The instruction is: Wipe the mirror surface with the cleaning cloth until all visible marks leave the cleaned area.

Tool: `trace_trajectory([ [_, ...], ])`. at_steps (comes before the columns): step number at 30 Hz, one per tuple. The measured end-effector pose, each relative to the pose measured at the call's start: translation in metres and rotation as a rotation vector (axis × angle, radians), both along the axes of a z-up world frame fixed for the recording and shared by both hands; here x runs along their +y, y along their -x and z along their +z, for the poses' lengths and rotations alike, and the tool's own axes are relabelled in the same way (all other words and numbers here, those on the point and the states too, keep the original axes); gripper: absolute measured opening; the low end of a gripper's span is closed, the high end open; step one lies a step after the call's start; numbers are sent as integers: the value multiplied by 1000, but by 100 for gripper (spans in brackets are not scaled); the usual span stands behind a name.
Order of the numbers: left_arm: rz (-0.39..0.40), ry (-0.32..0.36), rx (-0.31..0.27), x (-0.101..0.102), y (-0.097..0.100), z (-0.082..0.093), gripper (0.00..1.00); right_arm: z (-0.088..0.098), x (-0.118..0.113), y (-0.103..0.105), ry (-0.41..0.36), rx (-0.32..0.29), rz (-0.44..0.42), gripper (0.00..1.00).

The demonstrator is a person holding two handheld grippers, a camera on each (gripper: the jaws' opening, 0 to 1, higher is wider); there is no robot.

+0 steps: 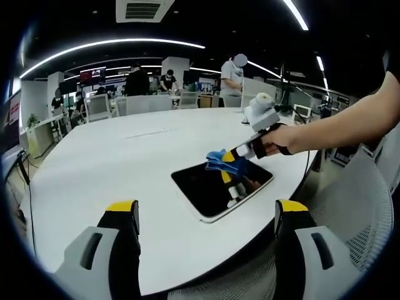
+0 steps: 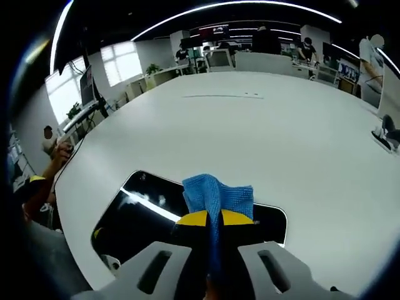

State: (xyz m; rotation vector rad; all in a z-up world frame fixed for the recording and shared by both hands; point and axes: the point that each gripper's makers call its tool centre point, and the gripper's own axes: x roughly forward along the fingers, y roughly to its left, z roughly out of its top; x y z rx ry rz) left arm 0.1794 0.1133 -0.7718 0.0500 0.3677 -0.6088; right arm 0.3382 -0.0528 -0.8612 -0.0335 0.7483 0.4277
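Mirror (image 1: 215, 186) lies flat on the white table (image 1: 112, 162), near the edge closest to the person, dark glass with a pale rounded frame. In the right gripper view the mirror (image 2: 137, 215) sits just ahead of the jaws, reflecting a ceiling light strip

Right gripper (image 2: 214, 219): jaws pressed together on the blue cleaning cloth (image 2: 219, 194), cloth bunched up and sticking out past the yellow tips, over the mirror's far side. From the left gripper view the right gripper (image 1: 230, 158) comes in from the right, held by a hand (image 1: 278, 139), cloth (image 1: 217, 159) at the mirror's far edge; can't tell if the cloth actually touches the glass

Left gripper (image 1: 209, 215): jaws spread wide, nothing between them, hovering off the near table edge, well apart from the mirror

A mesh office chair (image 1: 356, 212) sits to the right, by the table edge. People (image 1: 232, 74) stand at desks in the background beyond the table
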Motion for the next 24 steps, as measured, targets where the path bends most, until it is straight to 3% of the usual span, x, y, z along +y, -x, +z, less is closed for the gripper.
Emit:
trace_trajectory([
  [24, -9, 5, 1, -1, 0, 0, 88, 0, 78, 0, -54, 16, 91, 0],
])
